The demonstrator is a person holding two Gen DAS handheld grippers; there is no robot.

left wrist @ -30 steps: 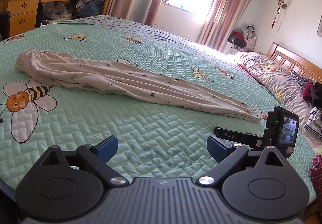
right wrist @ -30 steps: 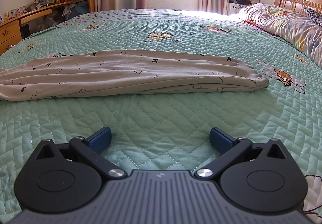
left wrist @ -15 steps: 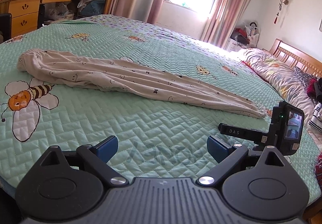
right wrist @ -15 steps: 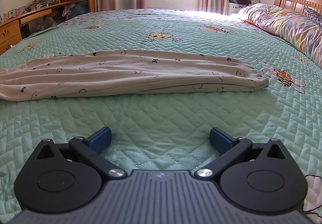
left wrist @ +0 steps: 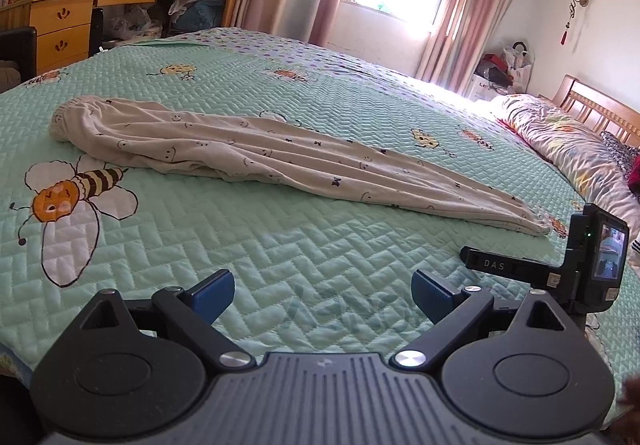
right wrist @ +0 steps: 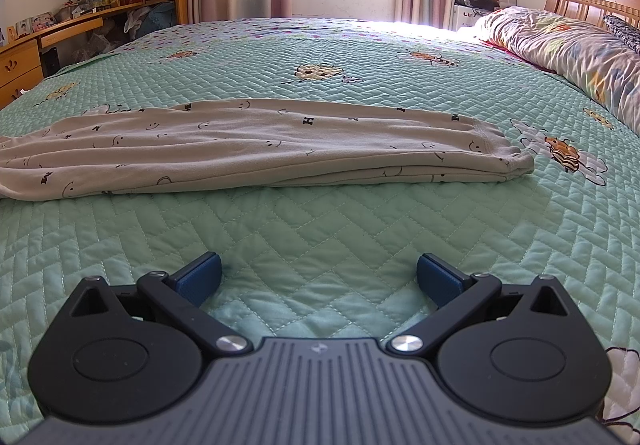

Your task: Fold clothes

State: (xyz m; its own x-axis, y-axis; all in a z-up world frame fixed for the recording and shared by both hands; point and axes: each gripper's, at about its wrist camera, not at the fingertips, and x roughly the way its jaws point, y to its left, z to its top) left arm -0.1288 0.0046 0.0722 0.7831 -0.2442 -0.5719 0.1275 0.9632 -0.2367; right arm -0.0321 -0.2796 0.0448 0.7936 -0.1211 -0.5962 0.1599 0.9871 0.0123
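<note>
Trousers [right wrist: 256, 149], already halved lengthwise, lay flat across the bed [right wrist: 320, 229]. Left tongs [left wrist: 322, 295] and right tongs [right wrist: 318, 279] hovered apart and empty just short of them, positioned for gripping.

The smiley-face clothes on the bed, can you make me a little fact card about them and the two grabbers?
garment: beige cotton garment printed with small black smiley faces and letters, lying long and flat
surface: mint-green quilted bedspread with cartoon bees
cuffed end, pointing toward the rolled floral duvet
left gripper: open, above the bedspread, apart from the garment
right gripper: open, empty, short of the garment
folding: a crosswise fold is not yet made
</note>
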